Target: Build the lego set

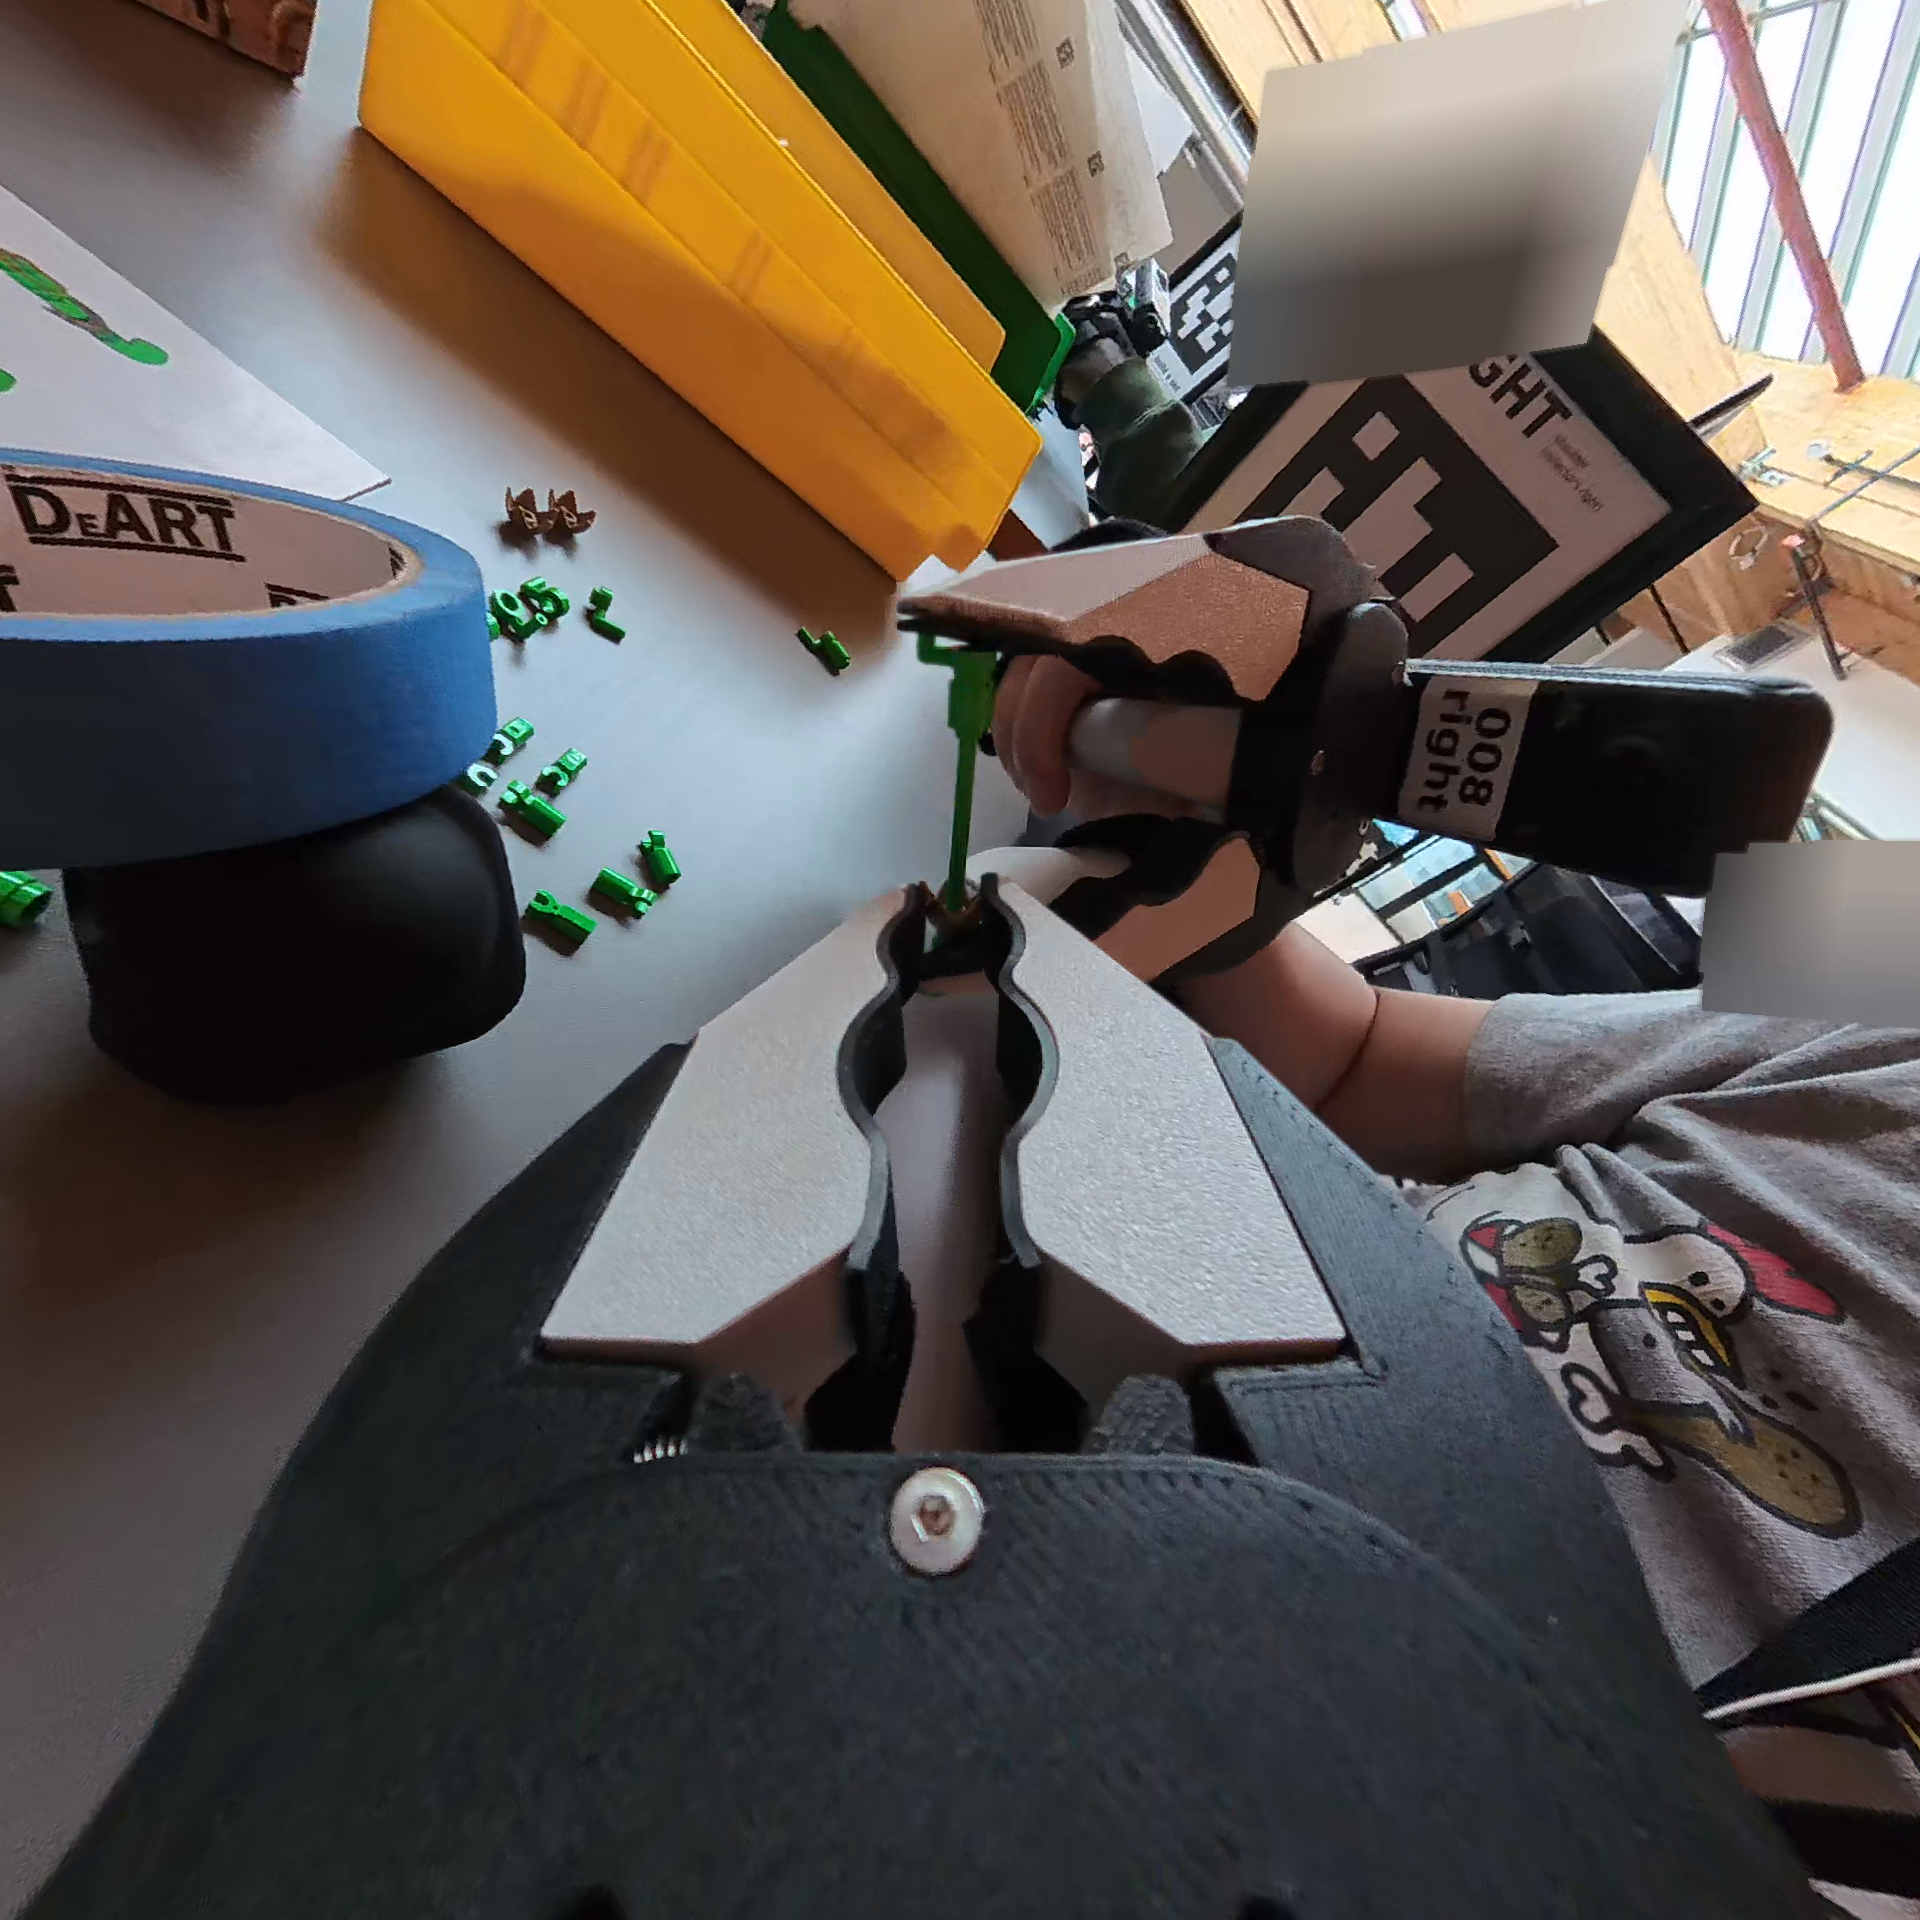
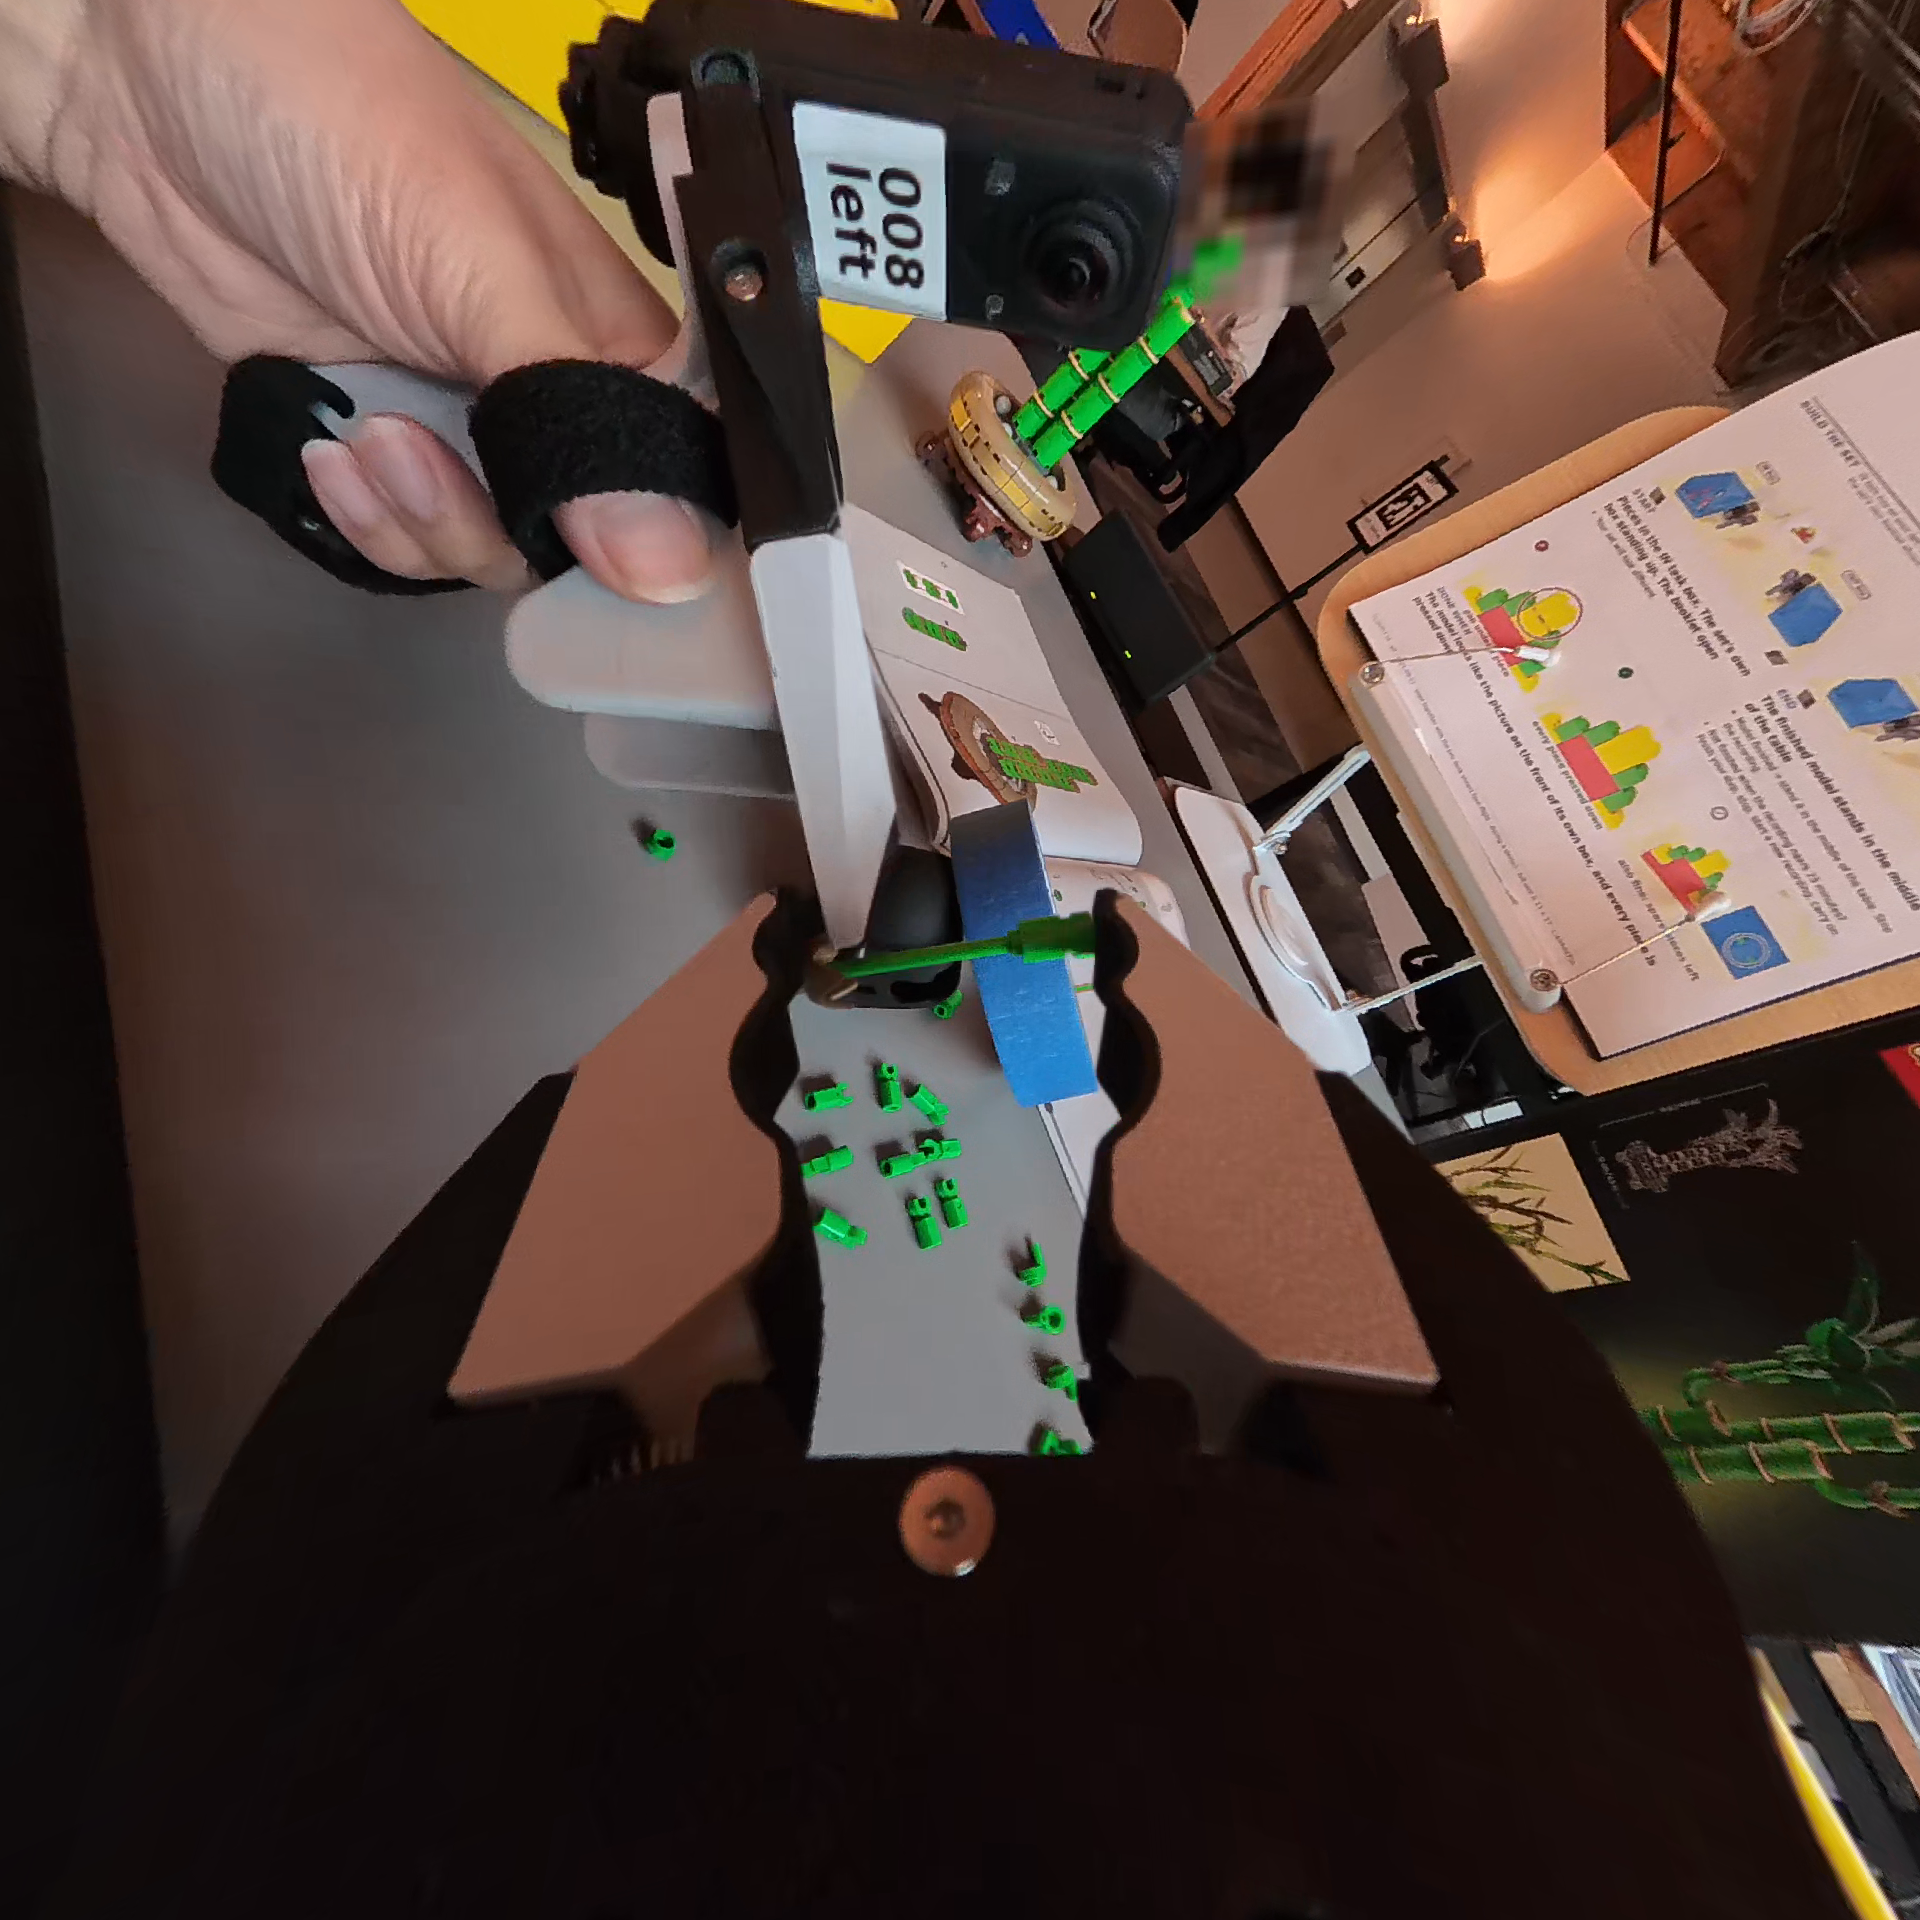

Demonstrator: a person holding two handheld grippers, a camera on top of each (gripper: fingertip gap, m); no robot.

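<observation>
1. Left gripper (image 1: 951, 914): fingers pressed nearly together at the tips, pinching a small brown piece (image 1: 954, 916) into which the lower end of a thin green rod (image 1: 964, 769) runs.
2. Right gripper (image 2: 940, 940): fingers spread wide. The rod spans the gap between them; its thicker green end (image 2: 1055, 935) lies against the inner face of the right-hand finger, its other end at the left gripper's tips. Whether the right gripper actually bears on the rod cannot be told.
3. Location: the rod is held in the air just above the loose green pieces (image 2: 894, 1153), which lie scattered on the grey table (image 1: 312, 1195) beside the blue tape (image 1: 239, 665). The tape rests on a black object (image 1: 301, 945).
4. Handling, as a judgement: the rod looks very light, thin and stiff, and is likely to flex or snap under side load. The surface is smooth plastic, so a grip on the shaft may slip. The thicker end and the brown piece are the sounder places to hold; push along the rod's axis.
5. Containers: a yellow bin (image 1: 707, 260) lies beyond the tape, with a green one (image 1: 935, 218) behind it; their contents are not visible.
6. Other items: an open booklet (image 2: 997, 717) lies beyond the tape; farther off stands a tan ring base (image 2: 1013, 457) with green stalks (image 2: 1112, 374), apparently the part-built model.
</observation>
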